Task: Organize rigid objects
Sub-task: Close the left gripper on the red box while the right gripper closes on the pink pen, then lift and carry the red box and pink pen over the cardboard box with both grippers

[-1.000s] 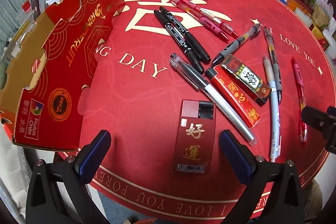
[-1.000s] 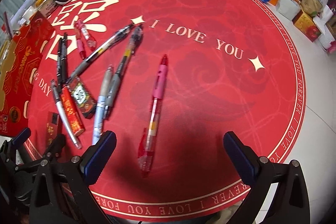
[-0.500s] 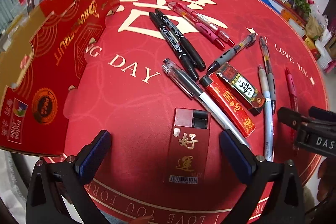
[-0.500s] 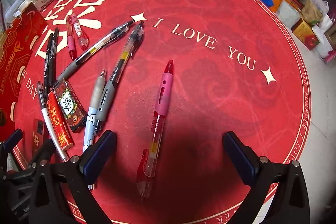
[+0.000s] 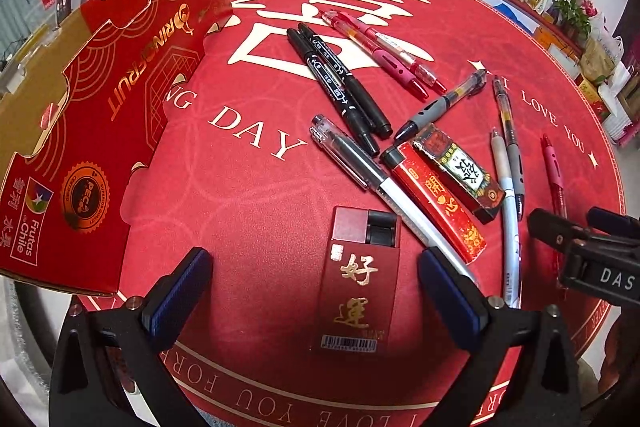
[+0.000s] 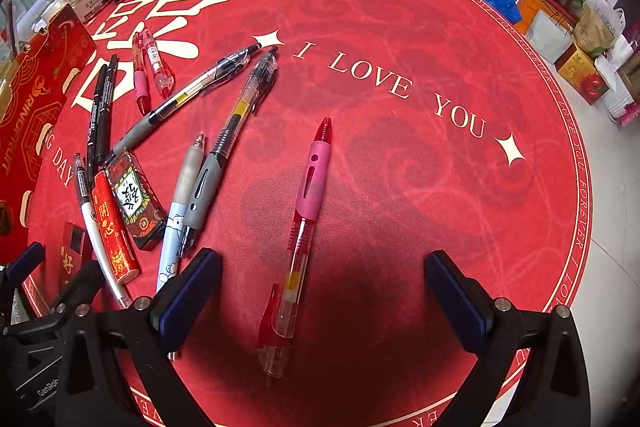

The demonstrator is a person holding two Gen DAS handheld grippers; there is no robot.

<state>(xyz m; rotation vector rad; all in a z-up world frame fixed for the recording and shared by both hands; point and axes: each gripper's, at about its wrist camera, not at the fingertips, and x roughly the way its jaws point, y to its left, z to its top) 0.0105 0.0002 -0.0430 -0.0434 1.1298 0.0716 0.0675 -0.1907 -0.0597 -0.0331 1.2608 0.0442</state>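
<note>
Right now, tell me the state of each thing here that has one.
Left tongs: open, empty.
Right tongs: open, empty.
Pink pen: lying flat, lined up between the right tongs.
Dark red box: flat, top end slid open.
Fruit carton: open at the top.

Nine pens (image 5: 434,105) lie on the red mat (image 5: 248,195), plus three lighters (image 5: 434,201) and one red carton (image 5: 96,131) at nine o'clock.
</note>
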